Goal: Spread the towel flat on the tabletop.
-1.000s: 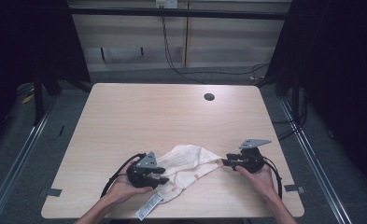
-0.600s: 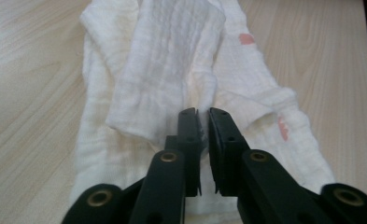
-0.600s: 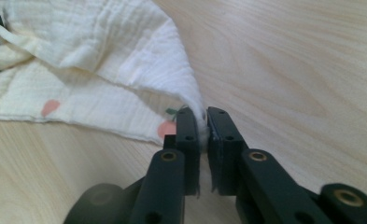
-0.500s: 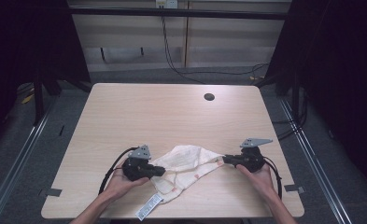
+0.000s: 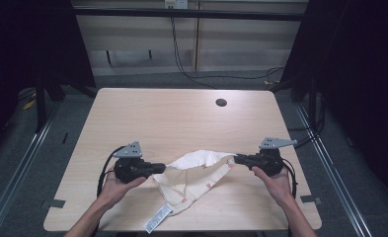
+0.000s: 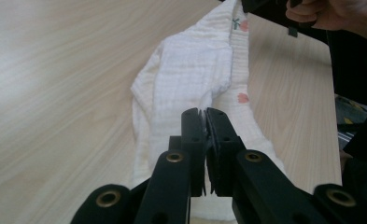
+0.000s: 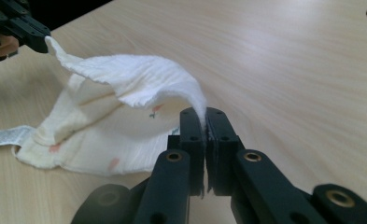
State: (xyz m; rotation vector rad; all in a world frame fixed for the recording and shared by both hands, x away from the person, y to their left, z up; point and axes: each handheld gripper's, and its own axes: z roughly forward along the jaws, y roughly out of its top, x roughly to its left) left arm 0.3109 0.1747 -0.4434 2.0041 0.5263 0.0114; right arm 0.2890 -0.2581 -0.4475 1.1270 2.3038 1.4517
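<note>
Both tongs, left [image 5: 163, 168] and right [image 5: 237, 159], pinch the cloth [image 5: 196, 174]; lift evenly, keeping its top edge taut above the table [image 5: 147, 118]

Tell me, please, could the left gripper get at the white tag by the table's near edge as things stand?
Probably not yet: the left gripper is shut on the cloth; otherwise the tag lies unobstructed.

Right gripper [image 7: 204, 122] jaws pinch cloth [image 7: 125, 93] edge.
</note>
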